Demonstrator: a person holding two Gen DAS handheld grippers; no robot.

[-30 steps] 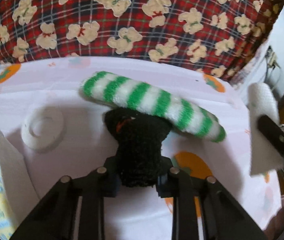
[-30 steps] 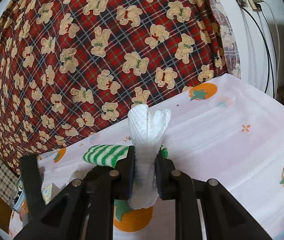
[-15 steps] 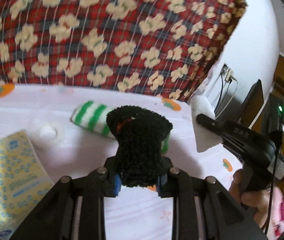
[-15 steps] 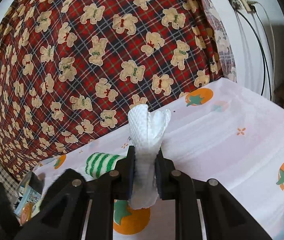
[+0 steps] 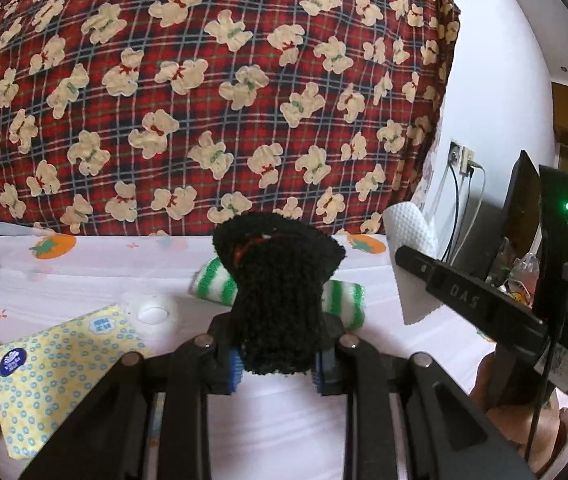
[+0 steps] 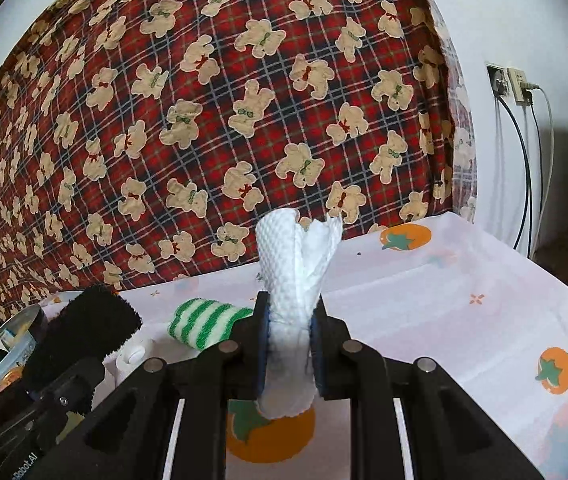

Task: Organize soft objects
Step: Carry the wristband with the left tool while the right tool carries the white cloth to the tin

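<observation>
Nearest the lens, the left gripper (image 5: 277, 364) was pinched on a black fuzzy sock (image 5: 277, 292), its jaws squeezing the lower part so the pile bulged above and the cuff flared wide — a light, limp, springy thing that would likely sag wherever it was not held, so a grip near its middle looked wise. The right gripper (image 6: 290, 356) was clamped on a white waffle-textured cloth (image 6: 294, 276), folded into a loose upright roll; it seemed almost weightless, thin, and apt to unfurl if released carelessly.

Just beyond both, a green-and-white striped sock (image 5: 340, 300) lay on the surface (image 6: 424, 300), plush and rolled into a soft cylinder. Beside it sat a small white ring-shaped object (image 5: 153, 312) and a yellow dotted tissue pack (image 5: 59, 368). The surface wore a pale cloth printed with orange fruit; farthest back hung a red plaid fabric with teddy bears (image 6: 243, 120).
</observation>
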